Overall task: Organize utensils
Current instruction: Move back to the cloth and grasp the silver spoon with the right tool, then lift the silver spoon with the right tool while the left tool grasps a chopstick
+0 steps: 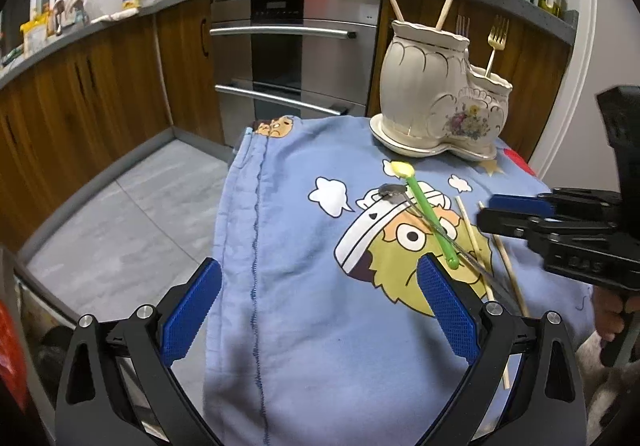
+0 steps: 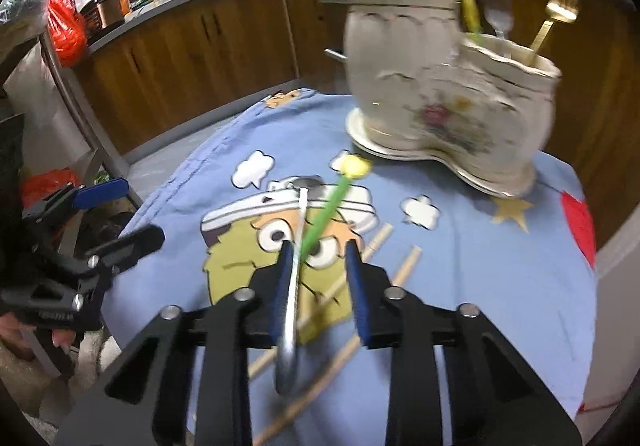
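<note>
Blue pads line the left gripper (image 1: 318, 300), whose fingers stand wide apart over the near part of a light blue cloth (image 1: 288, 326) printed with a yellow-green cartoon face in a white hat, white clouds and a star; nothing is between them. The right gripper (image 2: 318, 266) sits partly open above the cloth's right side, its fingers on either side of the handles of a metal spoon (image 2: 294, 286) and a green spoon (image 2: 326, 218), with gaps visible, so it is not clamped on either. On its black body, seen from the left wrist view, embossed characters show, but they are too blurred to read. The green spoon has a pale yellow bowl pointing toward the far edge and lies crossed over the metal spoon on the cartoon face. Just beside them, toward the right edge, two wooden chopsticks (image 2: 384, 274) lie roughly parallel. At the far right corner a cream ceramic holder (image 1: 440, 94) with a flower print and gold trim stands on its saucer; its taller compartment holds two chopsticks, the lower one a gold fork (image 1: 496, 42) and a silver fork. Only the right wrist view, though blurred, shows a yellow-green utensil in the lower compartment; only the left wrist view shows the steel oven (image 1: 292, 58) and pans on the counter behind.
</note>
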A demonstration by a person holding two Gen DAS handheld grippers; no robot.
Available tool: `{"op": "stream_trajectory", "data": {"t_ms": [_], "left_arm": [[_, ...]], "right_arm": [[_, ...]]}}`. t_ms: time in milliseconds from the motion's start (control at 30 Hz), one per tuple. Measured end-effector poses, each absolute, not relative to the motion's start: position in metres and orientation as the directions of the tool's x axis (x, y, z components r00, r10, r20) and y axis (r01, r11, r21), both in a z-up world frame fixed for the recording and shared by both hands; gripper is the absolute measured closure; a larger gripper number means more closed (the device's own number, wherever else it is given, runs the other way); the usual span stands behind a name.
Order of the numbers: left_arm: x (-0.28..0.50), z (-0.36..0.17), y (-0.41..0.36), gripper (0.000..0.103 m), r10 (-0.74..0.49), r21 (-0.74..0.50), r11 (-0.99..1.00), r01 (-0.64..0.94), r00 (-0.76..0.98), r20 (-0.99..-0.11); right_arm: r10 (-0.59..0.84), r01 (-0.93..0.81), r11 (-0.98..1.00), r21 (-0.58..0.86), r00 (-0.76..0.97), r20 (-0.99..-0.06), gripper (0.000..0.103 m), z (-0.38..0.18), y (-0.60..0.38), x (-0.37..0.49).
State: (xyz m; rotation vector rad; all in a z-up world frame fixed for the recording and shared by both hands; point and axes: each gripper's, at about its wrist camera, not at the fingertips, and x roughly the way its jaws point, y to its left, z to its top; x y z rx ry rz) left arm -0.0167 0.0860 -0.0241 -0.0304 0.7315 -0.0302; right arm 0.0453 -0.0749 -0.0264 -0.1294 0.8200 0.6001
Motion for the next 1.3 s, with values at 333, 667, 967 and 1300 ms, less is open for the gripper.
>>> {"op": "stream_trajectory", "data": {"t_ms": [333,667,967,1300], "left_arm": [[-0.019,-0.020,0.089,0.006,-0.059,-0.054,0.998,0.032,0.750,-0.659],[-0.017,-0.020,0.089,0.006,-0.068,-0.058,0.998,0.040,0.747,-0.661],[-0.012,-0.024,0.068,0.006,-0.077,-0.027,0.996,0.080,0.724,-0.686],[-0.007,-0.023,0.032,0.006,-0.089,0.003,0.992,0.129,0.704,-0.705]], "right_arm": [[0.366,-0.582,0.813,-0.012,0.527,-0.767,0.080,-0.042,-0.023,0.073],[0.373,-0.587,0.809,0.007,0.505,-0.778,0.100,-0.046,-0.015,0.082],[0.453,-0.559,0.825,0.080,0.571,-0.685,0.100,-0.009,-0.076,0.051],[0.532,-0.525,0.828,0.198,0.625,-0.571,0.101,0.038,-0.149,0.025]]}}
